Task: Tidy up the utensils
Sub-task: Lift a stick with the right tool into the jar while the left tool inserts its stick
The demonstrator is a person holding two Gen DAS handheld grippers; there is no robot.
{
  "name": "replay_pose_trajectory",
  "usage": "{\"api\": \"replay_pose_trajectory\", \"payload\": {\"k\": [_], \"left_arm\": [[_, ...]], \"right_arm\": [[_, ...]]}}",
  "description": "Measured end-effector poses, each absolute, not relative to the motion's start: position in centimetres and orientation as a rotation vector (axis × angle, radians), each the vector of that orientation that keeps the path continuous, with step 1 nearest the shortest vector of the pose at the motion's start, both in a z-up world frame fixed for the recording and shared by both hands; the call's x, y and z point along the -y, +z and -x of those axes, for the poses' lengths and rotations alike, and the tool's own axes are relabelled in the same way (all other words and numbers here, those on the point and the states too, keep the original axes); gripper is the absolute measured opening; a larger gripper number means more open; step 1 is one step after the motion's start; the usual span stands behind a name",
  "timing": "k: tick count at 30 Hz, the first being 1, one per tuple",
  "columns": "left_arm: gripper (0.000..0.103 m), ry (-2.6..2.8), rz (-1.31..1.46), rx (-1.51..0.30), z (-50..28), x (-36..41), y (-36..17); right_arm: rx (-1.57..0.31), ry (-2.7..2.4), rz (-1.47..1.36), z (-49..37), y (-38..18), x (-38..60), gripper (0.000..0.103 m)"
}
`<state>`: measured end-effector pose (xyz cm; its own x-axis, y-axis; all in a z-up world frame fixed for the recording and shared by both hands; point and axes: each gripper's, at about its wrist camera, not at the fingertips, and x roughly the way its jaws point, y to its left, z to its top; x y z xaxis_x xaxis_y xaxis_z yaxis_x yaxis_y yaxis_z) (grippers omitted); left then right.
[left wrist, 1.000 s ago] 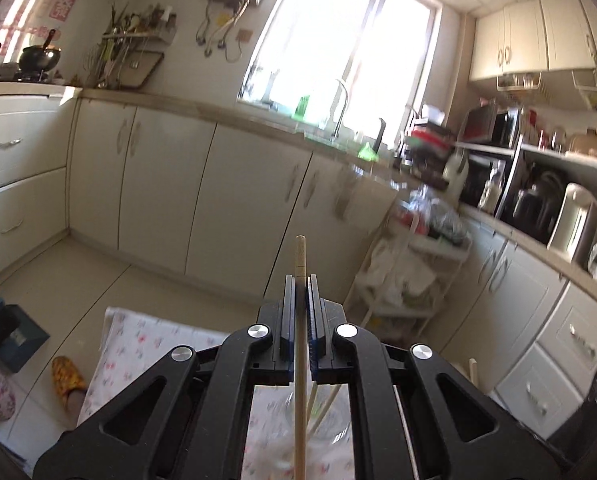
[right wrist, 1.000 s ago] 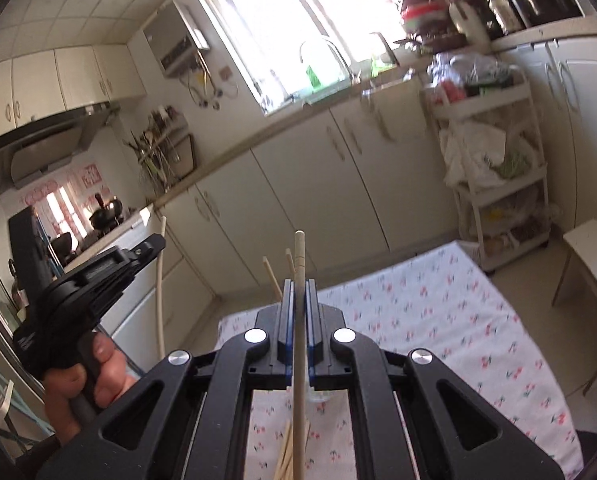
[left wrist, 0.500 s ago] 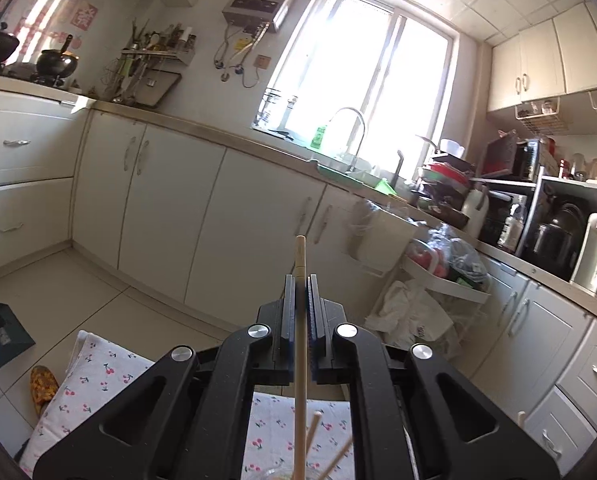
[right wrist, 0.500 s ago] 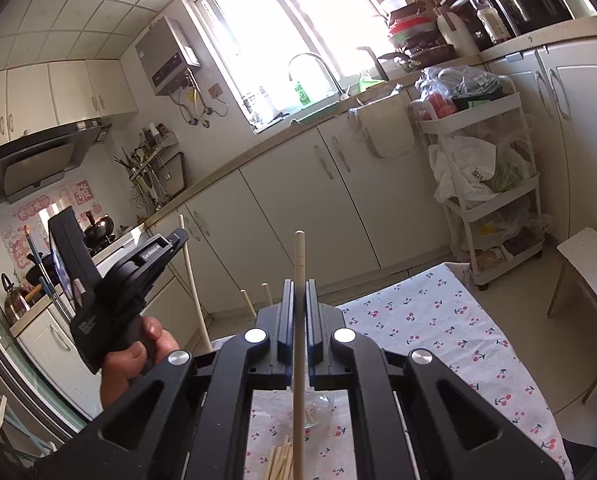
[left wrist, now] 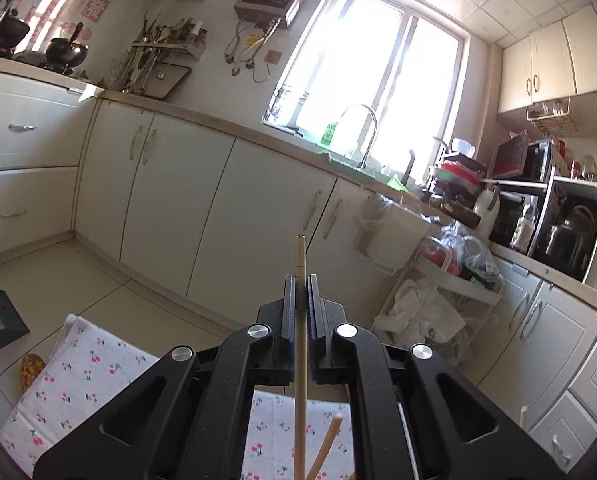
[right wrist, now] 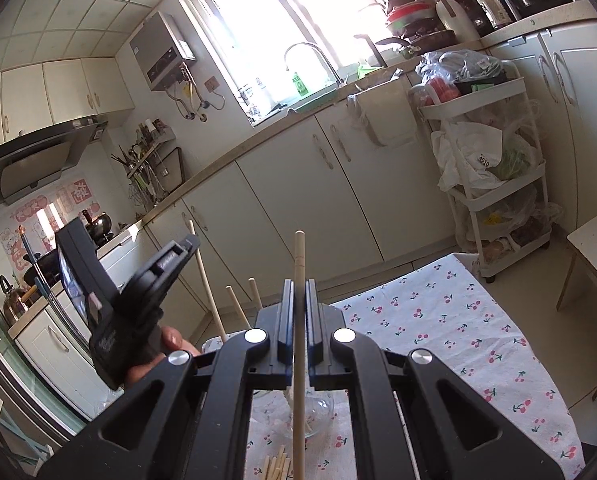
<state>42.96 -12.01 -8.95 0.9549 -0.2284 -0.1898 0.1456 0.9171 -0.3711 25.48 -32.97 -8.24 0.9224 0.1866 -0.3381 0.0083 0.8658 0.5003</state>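
Note:
My left gripper (left wrist: pixel 299 280) is shut on a wooden chopstick (left wrist: pixel 300 356) that stands upright between its jaws. My right gripper (right wrist: pixel 299 285) is shut on another wooden chopstick (right wrist: pixel 298 344), also upright. In the right wrist view the left gripper (right wrist: pixel 138 300) is held at the left with its chopstick (right wrist: pixel 206 280) over a clear glass jar (right wrist: pixel 318 412). Two chopsticks (right wrist: pixel 238 308) lean in the jar. Several loose chopsticks (right wrist: pixel 276 466) lie on the cherry-print tablecloth (right wrist: pixel 438 328) near the jar.
White kitchen cabinets (left wrist: pixel 202 208) and a sink with a tap (left wrist: pixel 362 132) run along the far wall. A white trolley (right wrist: pixel 498 184) with bags stands right of the table. A white stool (right wrist: pixel 590 248) is at the far right.
The left gripper has tilted up and moved closer to the jar with its chopstick. The right gripper has shifted a little, still holding its chopstick upright.

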Motion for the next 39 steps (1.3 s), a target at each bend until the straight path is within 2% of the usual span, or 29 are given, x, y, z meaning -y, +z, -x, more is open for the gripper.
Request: {"api": "replay_pose_trajectory", "payload": {"k": [18,23,25,29,31,39], "left_arm": [[0.006,-0.242,0.259,-0.343,-39.3,11.6,-12.8],[0.017,-0.262,0.246,-0.365,-37.0,10.2,-12.2],[0.03,-0.26,0.248,-0.376,-36.0,9.3,-12.1],[0.046,-0.245,0.241,-0.415,-34.0,7.4,-12.1],[0.057,-0.235,0.241,-0.434,-33.2,6.6,-12.3],[0.068,-0.23,0.246,-0.575,-30.8,4.3,-14.9]], "right_arm": [[-0.307,0.09,-0.604,-28.0,-7.6,32.9,0.006],[-0.233,0.087,-0.682,-30.0,-6.8,32.3,0.006],[-0.203,0.076,-0.697,-30.8,-6.5,32.0,0.006],[-0.164,0.044,-0.711,-32.9,-6.7,31.3,0.006],[-0.154,0.026,-0.698,-33.8,-6.9,30.9,0.006],[-0.223,0.002,-0.592,-35.6,-9.3,28.7,0.006]]}}
